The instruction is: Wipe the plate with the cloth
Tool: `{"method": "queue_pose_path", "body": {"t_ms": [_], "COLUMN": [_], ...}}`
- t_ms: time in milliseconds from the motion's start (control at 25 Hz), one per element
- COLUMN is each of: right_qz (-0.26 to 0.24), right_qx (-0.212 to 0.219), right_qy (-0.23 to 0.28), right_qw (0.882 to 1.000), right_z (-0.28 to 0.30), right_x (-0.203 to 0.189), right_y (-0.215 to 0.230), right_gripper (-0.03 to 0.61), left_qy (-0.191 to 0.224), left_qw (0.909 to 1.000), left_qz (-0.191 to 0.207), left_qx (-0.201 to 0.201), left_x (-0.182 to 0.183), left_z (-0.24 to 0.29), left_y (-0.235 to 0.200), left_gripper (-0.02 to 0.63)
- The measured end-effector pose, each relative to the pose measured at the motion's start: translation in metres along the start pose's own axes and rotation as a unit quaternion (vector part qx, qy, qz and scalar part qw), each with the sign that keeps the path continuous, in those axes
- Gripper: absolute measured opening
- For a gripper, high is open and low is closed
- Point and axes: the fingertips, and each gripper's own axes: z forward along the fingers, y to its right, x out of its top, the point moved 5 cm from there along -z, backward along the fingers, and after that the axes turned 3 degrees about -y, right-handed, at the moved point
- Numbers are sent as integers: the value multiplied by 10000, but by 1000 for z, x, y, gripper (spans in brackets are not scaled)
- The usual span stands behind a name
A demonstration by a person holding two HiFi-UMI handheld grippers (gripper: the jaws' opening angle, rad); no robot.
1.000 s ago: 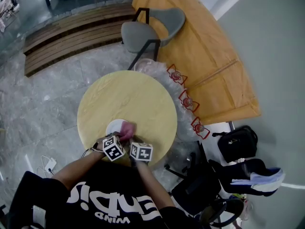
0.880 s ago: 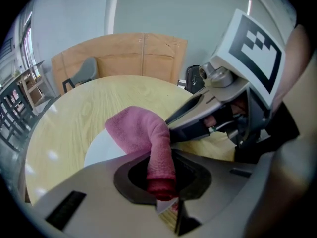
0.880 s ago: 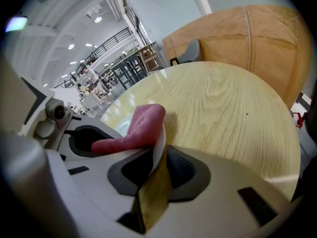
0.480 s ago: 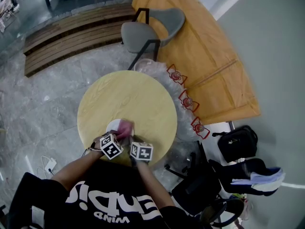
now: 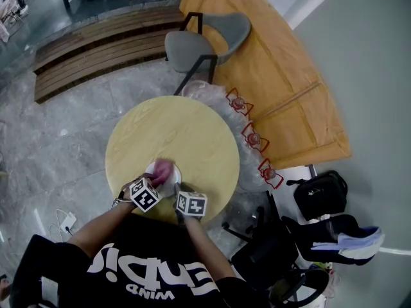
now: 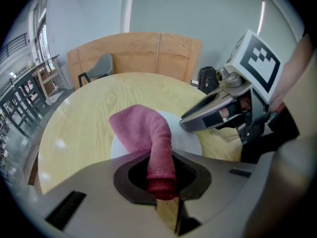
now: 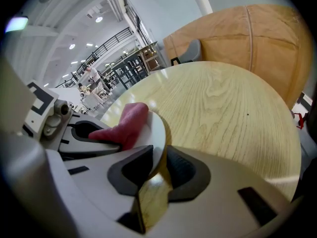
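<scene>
A small white plate (image 5: 173,175) (image 6: 185,139) (image 7: 157,133) lies near the front edge of the round wooden table (image 5: 186,136). A pink cloth (image 5: 162,170) (image 6: 146,133) (image 7: 124,123) rests on the plate. My left gripper (image 5: 153,183) (image 6: 161,182) is shut on the cloth's near end and presses it onto the plate's left part. My right gripper (image 5: 178,188) (image 7: 157,165) is shut on the plate's near rim and holds it. The two grippers sit side by side, close together.
A grey chair (image 5: 205,40) stands behind the table. Clear plastic bags with red tags (image 5: 247,133) lie against the table's right side. A large orange-brown board (image 5: 276,76) lies beyond. Black bags (image 5: 321,194) sit on the floor at right.
The left gripper and the pink cloth have slid leftward and a little farther across the plate. The right gripper has stayed on the rim.
</scene>
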Motion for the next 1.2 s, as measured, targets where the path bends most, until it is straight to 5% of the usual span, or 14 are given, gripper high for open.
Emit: {"method": "queue_pose_path", "body": {"t_ms": [560,960,1200], "right_qz": [29,40,-25], "right_qx": [22,15,-33], "right_qy": [21,138,140], "right_qw": [10000,9999,9999], "right_z": [1,0,-4], "right_x": [-3,-2,-4], "right_y": [0,-1,-2], "right_gripper": [103,103,103], "left_qy": [38,-104,159], "left_qw": [9993,9991,9994], "left_qz": [-352,-214,-173], "left_qx": [120,354,256], "left_x": [-10,-16,1], "left_z": [-7,-22,-37], "left_y": [-14,-24,-16], "left_gripper": [52,52,52]}}
